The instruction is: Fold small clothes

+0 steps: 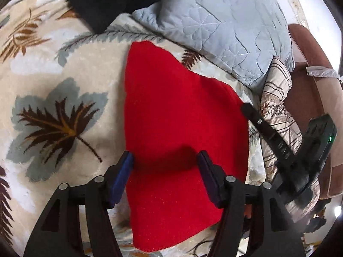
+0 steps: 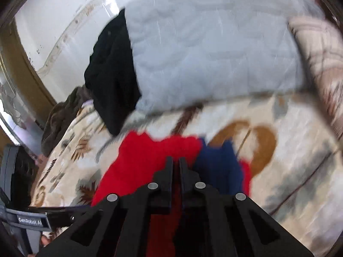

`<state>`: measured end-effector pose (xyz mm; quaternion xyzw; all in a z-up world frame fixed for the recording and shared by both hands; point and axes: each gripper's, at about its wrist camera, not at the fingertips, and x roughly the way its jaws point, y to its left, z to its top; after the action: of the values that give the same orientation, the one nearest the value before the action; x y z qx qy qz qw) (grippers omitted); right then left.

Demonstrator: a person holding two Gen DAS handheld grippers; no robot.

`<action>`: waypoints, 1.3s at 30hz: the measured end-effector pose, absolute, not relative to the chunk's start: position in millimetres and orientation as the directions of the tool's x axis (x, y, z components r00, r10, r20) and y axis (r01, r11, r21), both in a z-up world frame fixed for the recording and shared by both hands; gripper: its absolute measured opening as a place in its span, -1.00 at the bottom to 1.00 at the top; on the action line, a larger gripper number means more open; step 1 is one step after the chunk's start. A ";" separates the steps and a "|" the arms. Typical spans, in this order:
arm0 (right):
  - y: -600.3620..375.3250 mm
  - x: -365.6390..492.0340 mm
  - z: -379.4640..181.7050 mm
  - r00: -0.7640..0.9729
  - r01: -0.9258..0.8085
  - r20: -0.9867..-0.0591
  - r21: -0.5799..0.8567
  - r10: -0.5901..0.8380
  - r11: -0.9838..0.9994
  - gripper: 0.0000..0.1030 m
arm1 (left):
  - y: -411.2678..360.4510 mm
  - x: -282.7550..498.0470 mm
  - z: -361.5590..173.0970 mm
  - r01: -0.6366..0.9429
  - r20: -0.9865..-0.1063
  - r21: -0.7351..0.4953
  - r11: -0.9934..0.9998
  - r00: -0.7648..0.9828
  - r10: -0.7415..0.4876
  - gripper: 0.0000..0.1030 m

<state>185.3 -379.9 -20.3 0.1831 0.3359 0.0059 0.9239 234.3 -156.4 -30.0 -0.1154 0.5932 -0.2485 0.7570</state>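
A red knitted garment (image 1: 175, 115) lies flat on the leaf-patterned blanket (image 1: 64, 68). My left gripper (image 1: 165, 160) is open just above it, its blue pads (image 1: 123, 175) spread over the near part of the cloth. My right gripper (image 2: 175, 160) is shut on the red garment (image 2: 145, 154), which hangs from the closed fingers; the view is motion-blurred. A dark blue piece (image 2: 218, 167) shows just right of the fingers. The right gripper also shows in the left wrist view (image 1: 246, 107) at the garment's right edge.
A grey-blue quilted pillow (image 1: 218, 25) and a black cloth (image 1: 103, 0) lie behind the garment. A striped cloth (image 1: 278, 111) and a brown chair (image 1: 308, 98) stand at the right. A white wall (image 2: 53, 21) rises behind the bed.
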 end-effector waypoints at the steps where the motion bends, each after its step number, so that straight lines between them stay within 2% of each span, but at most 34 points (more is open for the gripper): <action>1: -387.9 188.9 -22.0 0.765 0.124 -0.630 0.351 0.136 0.928 -0.98 | -159.7 234.5 -33.2 0.242 -0.851 -0.453 0.858 0.171 -0.497 0.25; 4: -400.0 208.0 -50.3 0.692 0.185 -0.712 0.334 0.118 0.924 -0.98 | -171.1 229.2 -40.7 0.270 -0.882 -0.378 0.886 0.188 -0.433 0.33; 6: -398.4 208.7 -60.8 0.673 0.181 -0.727 0.339 0.135 0.923 -0.98 | -172.3 227.1 -38.8 0.280 -0.886 -0.362 0.889 0.194 -0.422 0.33; 9: -404.7 201.0 -56.5 0.699 0.171 -0.692 0.407 0.181 0.897 -0.94 | -164.2 229.8 -35.1 0.260 -0.878 -0.401 0.878 0.164 -0.449 0.32; 10: -406.9 195.2 -50.6 0.715 0.164 -0.673 0.424 0.189 0.891 -0.86 | -160.8 228.4 -33.0 0.266 -0.872 -0.411 0.872 0.164 -0.461 0.32; 12: -408.4 182.7 -40.2 0.739 0.157 -0.645 0.444 0.193 0.882 -0.85 | -150.8 224.7 -28.9 0.279 -0.870 -0.395 0.875 0.192 -0.454 0.32; 14: -409.4 171.6 -34.8 0.754 0.119 -0.603 0.515 0.260 0.849 -0.80 | -141.1 220.6 -28.7 0.285 -0.861 -0.402 0.870 0.205 -0.465 0.32; 16: -407.8 158.3 -35.5 0.751 0.106 -0.584 0.566 0.308 0.817 -0.55 | -128.7 216.9 -35.4 0.265 -0.856 -0.419 0.868 0.204 -0.476 0.33; 18: -406.0 149.9 -38.4 0.746 0.097 -0.573 0.598 0.340 0.795 -0.39 | -121.5 215.0 -42.3 0.239 -0.837 -0.471 0.849 0.184 -0.516 0.33; 21: -399.4 146.8 -53.1 0.720 0.099 -0.581 0.628 0.380 0.772 -0.37 | -114.2 212.7 -54.4 0.186 -0.804 -0.548 0.816 0.154 -0.575 0.38; 22: -394.0 150.1 -62.1 0.697 0.115 -0.609 0.616 0.378 0.780 -0.31 | -114.4 211.9 -56.0 0.177 -0.801 -0.555 0.812 0.150 -0.580 0.42; 23: -390.3 153.5 -67.5 0.678 0.125 -0.629 0.609 0.381 0.783 -0.31 | -114.4 211.6 -58.6 0.165 -0.797 -0.566 0.808 0.140 -0.587 0.42; 24: -385.4 157.8 -73.9 0.655 0.135 -0.651 0.600 0.384 0.788 -0.59 | -114.6 211.0 -59.8 0.155 -0.791 -0.580 0.800 0.127 -0.599 0.42; 25: -379.3 157.9 -71.6 0.664 0.103 -0.641 0.588 0.385 0.802 -0.70 | -114.6 210.0 -57.9 0.154 -0.786 -0.588 0.794 0.126 -0.605 0.42; 28: -370.0 141.5 -37.5 0.765 -0.014 -0.547 0.514 0.340 0.858 -0.74 | -117.4 206.0 -48.4 0.184 -0.779 -0.581 0.793 0.157 -0.607 0.42; 29: -372.0 135.5 -30.1 0.791 -0.015 -0.521 0.507 0.321 0.862 -0.74 | -118.4 204.7 -48.8 0.191 -0.779 -0.579 0.793 0.159 -0.607 0.42; 31: -377.4 132.9 -33.8 0.801 0.032 -0.534 0.488 0.270 0.872 -0.75 | -127.4 203.4 -55.1 0.208 -0.792 -0.562 0.801 0.145 -0.593 0.50; 34: -387.2 148.6 -83.3 0.689 0.135 -0.673 0.483 0.269 0.865 -0.75 | -143.5 198.0 -75.1 0.231 -0.841 -0.498 0.836 0.107 -0.530 0.57; 35: -389.1 146.4 -86.2 0.694 0.133 -0.662 0.504 0.282 0.853 -0.74 | -143.7 195.7 -73.5 0.245 -0.841 -0.488 0.837 0.125 -0.527 0.57; 37: -395.2 140.6 -75.1 0.716 0.131 -0.624 0.559 0.312 0.819 -0.53 | -144.5 191.4 -64.2 0.276 -0.843 -0.467 0.840 0.147 -0.517 0.55; 39: -401.9 138.8 -65.4 0.745 0.137 -0.583 0.608 0.323 0.782 -0.47 | -142.2 191.7 -58.1 0.270 -0.822 -0.500 0.823 0.151 -0.549 0.54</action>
<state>138.8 -401.9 -65.4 0.3261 0.3528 0.0532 0.8754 191.6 -142.2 -58.1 -0.1178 0.5915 -0.2731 0.7494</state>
